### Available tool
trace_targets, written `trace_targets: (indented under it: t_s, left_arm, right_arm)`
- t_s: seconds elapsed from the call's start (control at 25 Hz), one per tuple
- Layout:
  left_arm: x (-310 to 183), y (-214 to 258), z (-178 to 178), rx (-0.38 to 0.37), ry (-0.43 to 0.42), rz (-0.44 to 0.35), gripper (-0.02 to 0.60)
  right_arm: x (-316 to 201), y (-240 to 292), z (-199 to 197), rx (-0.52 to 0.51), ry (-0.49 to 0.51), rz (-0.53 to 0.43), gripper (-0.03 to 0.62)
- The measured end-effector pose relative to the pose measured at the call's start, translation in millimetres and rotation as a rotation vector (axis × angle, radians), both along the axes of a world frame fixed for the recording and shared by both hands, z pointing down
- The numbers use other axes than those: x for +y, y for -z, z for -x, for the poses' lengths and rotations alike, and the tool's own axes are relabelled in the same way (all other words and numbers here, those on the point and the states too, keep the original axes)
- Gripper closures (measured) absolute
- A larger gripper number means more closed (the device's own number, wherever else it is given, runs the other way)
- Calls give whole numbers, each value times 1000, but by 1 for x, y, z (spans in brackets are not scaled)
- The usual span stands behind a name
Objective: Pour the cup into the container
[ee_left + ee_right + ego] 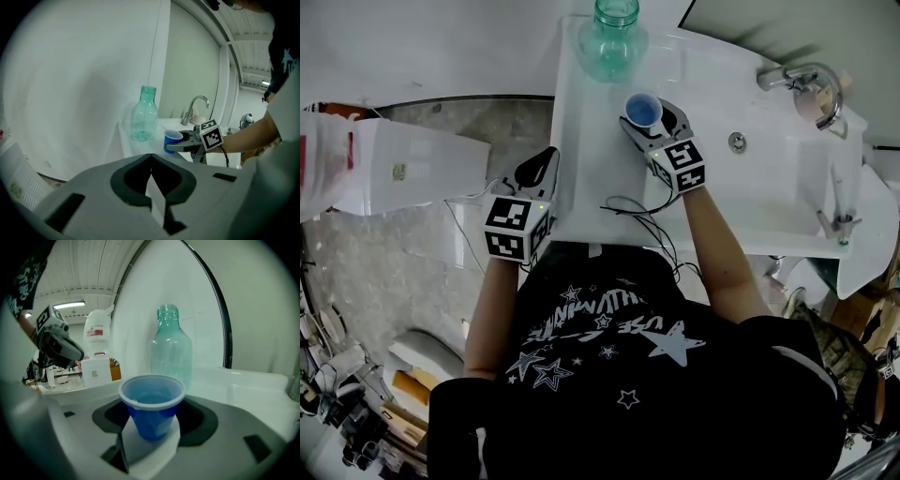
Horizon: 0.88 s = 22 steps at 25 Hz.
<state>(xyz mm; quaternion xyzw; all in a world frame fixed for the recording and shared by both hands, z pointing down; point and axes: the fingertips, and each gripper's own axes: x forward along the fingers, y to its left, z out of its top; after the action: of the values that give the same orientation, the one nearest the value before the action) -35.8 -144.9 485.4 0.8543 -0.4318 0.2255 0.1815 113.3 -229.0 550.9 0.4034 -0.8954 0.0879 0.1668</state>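
The right tool [654, 120] is clenched on the blue cup [151, 401], holding it upright over the table [591, 178], just short of the clear green bottle [612, 42] at the far edge. The left tool [151, 180] hangs beyond the table's left edge, jaws pressed together on nothing.

The right hand-held gripper [652, 118], on an outstretched right forearm [720, 251], grips a blue cup [643, 109] upright between its widely spread jaws; to its left and set back nearer the body, the left hand-held gripper [543, 165] points ahead, jaws pressed together and empty, left forearm [492, 300] bare
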Motion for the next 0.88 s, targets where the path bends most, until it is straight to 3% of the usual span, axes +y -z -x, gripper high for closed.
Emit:
trace_targets:
  t_s: [0.4, 0.56, 0.88]
  left_arm:
    - [4, -2, -11, -7, 3, 3, 572]
    - [7, -4, -15, -13, 9, 4, 571]
    - [20, -1, -22, -10, 54, 6, 571]
  right_arm:
    - [0, -1, 2, -10, -2, -36, 290]
    - [2, -4, 3, -40, 3, -5, 283]
    - [19, -12, -9, -34, 38, 33, 215]
